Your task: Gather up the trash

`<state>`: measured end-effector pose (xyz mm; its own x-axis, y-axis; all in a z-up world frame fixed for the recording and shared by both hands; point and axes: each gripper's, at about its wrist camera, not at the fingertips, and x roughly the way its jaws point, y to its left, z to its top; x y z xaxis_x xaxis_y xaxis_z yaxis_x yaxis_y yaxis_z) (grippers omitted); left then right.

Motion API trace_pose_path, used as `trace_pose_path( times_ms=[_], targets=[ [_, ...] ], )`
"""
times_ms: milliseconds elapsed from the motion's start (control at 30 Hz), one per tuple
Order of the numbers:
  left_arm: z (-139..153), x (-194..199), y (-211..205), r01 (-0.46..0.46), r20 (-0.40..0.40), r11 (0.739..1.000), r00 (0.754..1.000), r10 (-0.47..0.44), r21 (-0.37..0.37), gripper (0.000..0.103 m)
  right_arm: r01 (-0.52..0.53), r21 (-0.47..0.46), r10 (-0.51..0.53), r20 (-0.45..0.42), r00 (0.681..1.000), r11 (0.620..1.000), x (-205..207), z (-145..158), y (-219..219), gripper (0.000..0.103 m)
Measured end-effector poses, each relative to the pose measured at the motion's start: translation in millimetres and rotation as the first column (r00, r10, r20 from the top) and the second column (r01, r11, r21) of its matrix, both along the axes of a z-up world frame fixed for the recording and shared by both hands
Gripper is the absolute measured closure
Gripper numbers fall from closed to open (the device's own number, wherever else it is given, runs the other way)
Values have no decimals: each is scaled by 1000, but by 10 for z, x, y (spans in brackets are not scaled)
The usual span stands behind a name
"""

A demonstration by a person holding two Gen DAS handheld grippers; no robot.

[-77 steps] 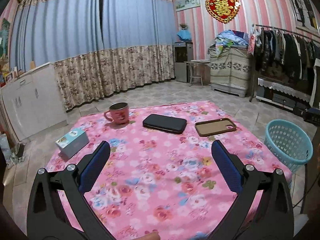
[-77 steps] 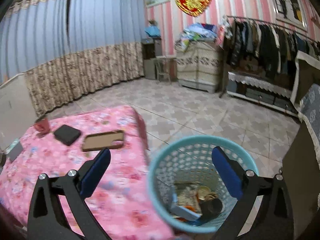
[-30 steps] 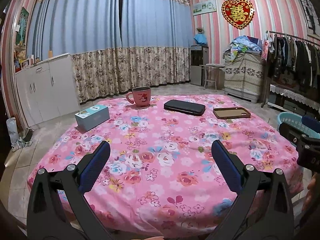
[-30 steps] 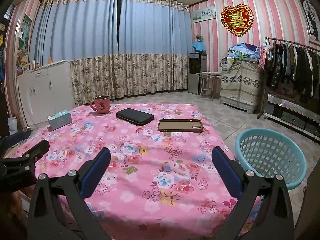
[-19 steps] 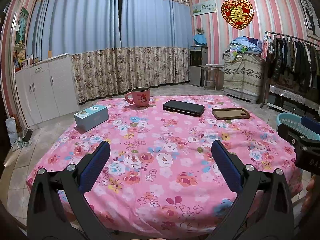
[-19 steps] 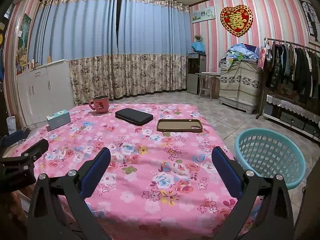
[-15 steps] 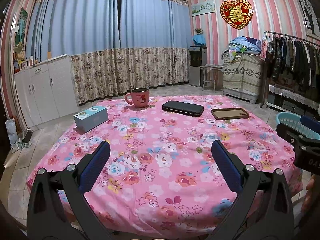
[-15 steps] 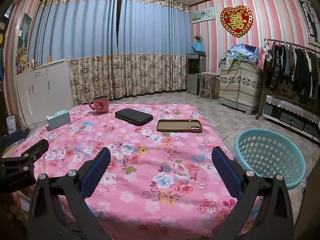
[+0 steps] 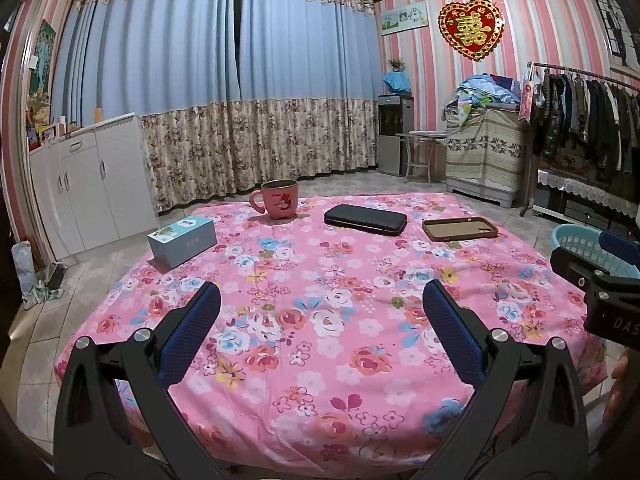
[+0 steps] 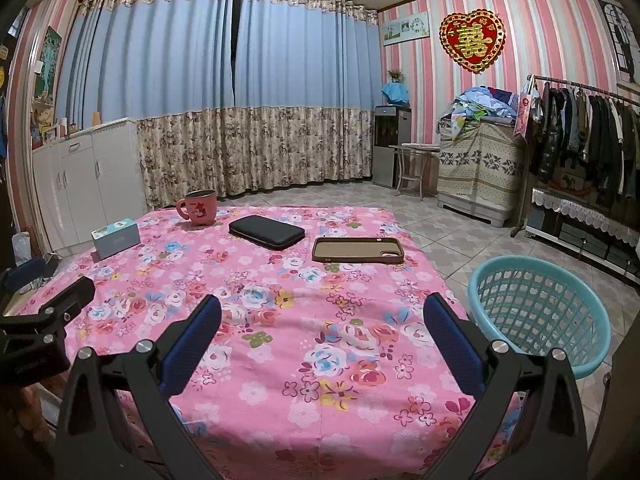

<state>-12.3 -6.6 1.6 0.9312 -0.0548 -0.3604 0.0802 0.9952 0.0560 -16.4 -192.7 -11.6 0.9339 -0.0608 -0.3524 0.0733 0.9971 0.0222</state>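
Grippers, left point(image 9: 320, 328) and right point(image 10: 320, 332), both spread wide, empty, above the floral table point(image 10: 280, 360).

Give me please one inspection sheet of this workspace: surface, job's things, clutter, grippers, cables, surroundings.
Surface: table under pink floral cloth, flat.
Job's things: teal basket on the floor at the table's right; no loose trash seen on the cloth.
Clutter: pink mug, blue box, black case, brown phone case, all apart from each other.
Grippers: left gripper and right gripper open, empty, above the near edge.
Cables: nothing seen.
Surroundings: curtains, white cabinet, clothes rack.
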Motion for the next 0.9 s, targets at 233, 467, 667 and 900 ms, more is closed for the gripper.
trace_pose_path(
  times_ms=[233,467,667,900],
  targets=[
    [20,3,6,-1,3,1000,1000,1,-4,5,0,0,0,0,1000,1000,0,0,0,4],
    [29,-1,7,0,8,1000,1000,0,-5,5,0,-1,0,0,1000,1000,0,0,1,4],
    [42,-10,16,-2,14,1000,1000,2,-8,5,0,-1,0,1,1000,1000,0,1,2,4],
    [51,-1,27,-2,16,1000,1000,2,-9,5,-2,0,2,3,1000,1000,3,0,5,4]
  ],
)
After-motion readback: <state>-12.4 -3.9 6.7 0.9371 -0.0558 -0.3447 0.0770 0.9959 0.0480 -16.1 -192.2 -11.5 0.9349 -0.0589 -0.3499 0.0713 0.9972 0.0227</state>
